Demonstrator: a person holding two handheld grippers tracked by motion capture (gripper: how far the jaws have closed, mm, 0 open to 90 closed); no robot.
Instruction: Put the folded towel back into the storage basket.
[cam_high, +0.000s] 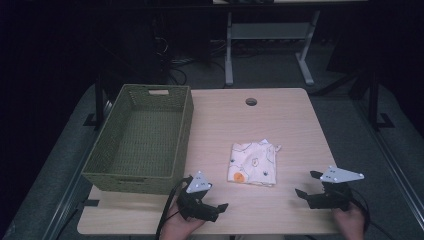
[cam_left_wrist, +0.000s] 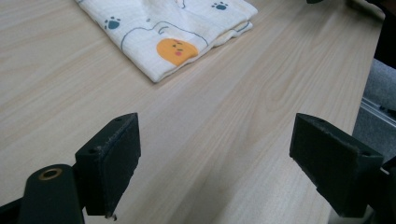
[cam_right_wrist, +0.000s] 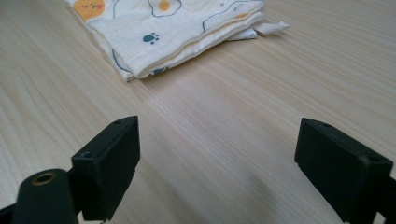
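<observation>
Two claws, my left gripper (cam_high: 218, 205) and right gripper (cam_high: 307, 184), spread wide and empty; the folded cloth (cam_high: 253, 163) looks soft, light, floppy, so I'd pinch its stacked near edge.

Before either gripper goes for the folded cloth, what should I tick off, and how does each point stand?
1. Left gripper jaws open, nothing between them: ok.
2. Right gripper jaws open, nothing between them: ok.
3. Cloth folded, flat on the table, apart from both grippers: ok.
4. Bare wood between each gripper and the cloth: ok.
5. Basket upright, nothing visible inside: ok.
6. Whether the cloth's layers will lift together: cannot tell.
</observation>
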